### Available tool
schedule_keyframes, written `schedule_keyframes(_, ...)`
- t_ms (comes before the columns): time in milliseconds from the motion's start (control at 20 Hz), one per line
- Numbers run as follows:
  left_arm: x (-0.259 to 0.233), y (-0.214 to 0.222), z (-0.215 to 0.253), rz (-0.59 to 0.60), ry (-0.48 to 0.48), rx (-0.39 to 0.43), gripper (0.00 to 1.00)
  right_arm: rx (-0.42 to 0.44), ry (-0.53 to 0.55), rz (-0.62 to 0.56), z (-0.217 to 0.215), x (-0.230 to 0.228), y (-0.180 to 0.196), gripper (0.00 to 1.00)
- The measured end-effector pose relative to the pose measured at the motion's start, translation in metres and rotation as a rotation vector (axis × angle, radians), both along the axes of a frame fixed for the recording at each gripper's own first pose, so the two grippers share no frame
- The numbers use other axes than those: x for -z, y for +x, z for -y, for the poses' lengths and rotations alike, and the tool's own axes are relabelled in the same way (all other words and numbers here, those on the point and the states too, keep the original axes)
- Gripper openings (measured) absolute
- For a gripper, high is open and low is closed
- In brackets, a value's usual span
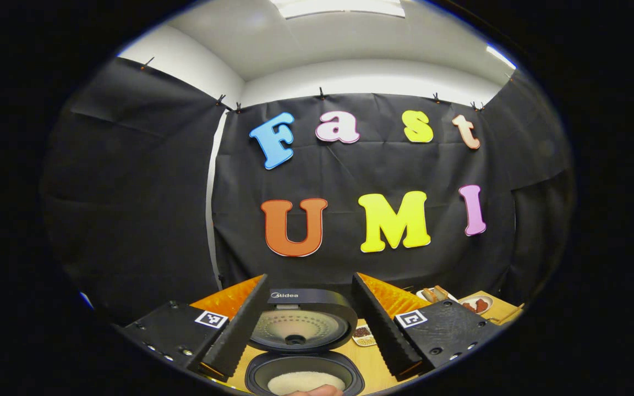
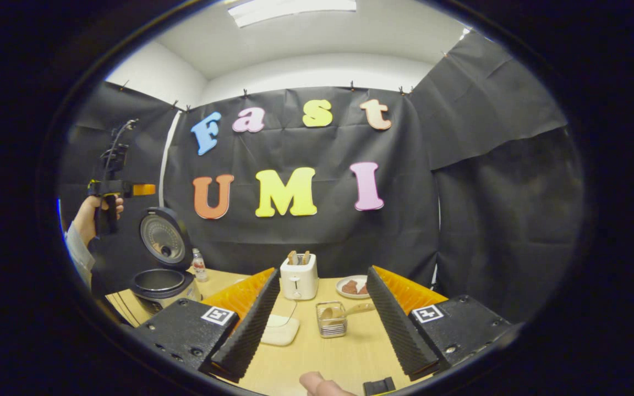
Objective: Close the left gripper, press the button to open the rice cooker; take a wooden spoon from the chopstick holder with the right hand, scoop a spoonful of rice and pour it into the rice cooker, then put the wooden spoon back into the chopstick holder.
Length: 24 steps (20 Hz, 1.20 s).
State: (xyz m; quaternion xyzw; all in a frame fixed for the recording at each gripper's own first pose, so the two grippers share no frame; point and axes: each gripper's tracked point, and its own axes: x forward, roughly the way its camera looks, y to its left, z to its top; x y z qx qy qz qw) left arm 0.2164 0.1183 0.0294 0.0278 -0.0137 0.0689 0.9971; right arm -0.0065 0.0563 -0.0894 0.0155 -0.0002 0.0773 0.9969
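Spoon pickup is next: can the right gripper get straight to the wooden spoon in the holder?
Probably yes. The right gripper is open and the wooden spoon leans in the chopstick holder ahead between its fingers, nothing between them.

- The rice cooker (image 1: 301,330) bears the brand name "Midea" on the top edge of its raised lid, seen in the left gripper view.
- No other text is legible.

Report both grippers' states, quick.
Left gripper: open, holding nothing, above the open rice cooker.
Right gripper: open, empty; wooden spoon lies in the chopstick holder.
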Motion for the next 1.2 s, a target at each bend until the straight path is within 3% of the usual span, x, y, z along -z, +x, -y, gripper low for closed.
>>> schedule_keyframes(150,0.015,0.039,-0.018,-0.041,-0.017,-0.026,0.96,0.006,0.005,-0.010,0.004,0.007,0.006,0.94)
schedule_keyframes(350,0.027,0.082,-0.039,-0.062,-0.103,-0.046,0.96,0.008,0.000,-0.039,0.005,0.019,0.016,0.95)
schedule_keyframes(450,0.042,0.092,-0.043,-0.098,-0.116,-0.048,1.00,0.006,-0.002,-0.055,0.005,0.025,0.018,1.00)
schedule_keyframes(550,0.064,0.096,-0.052,-0.168,-0.103,-0.083,0.95,0.005,0.001,-0.067,0.006,0.028,0.019,0.95)
schedule_keyframes(600,0.063,0.095,-0.054,-0.145,-0.095,-0.091,0.95,0.008,0.006,-0.068,0.009,0.029,0.018,1.00)
schedule_keyframes(650,0.058,0.095,-0.057,-0.151,-0.108,-0.101,0.99,0.013,0.009,-0.064,0.011,0.028,0.018,1.00)
schedule_keyframes(1150,0.089,0.027,-0.036,-0.298,-0.112,-0.094,0.98,-0.020,0.011,-0.045,0.016,0.022,-0.023,1.00)
schedule_keyframes(1200,0.094,0.019,-0.034,-0.311,-0.114,-0.088,1.00,-0.024,0.012,-0.043,0.016,0.023,-0.027,0.95)
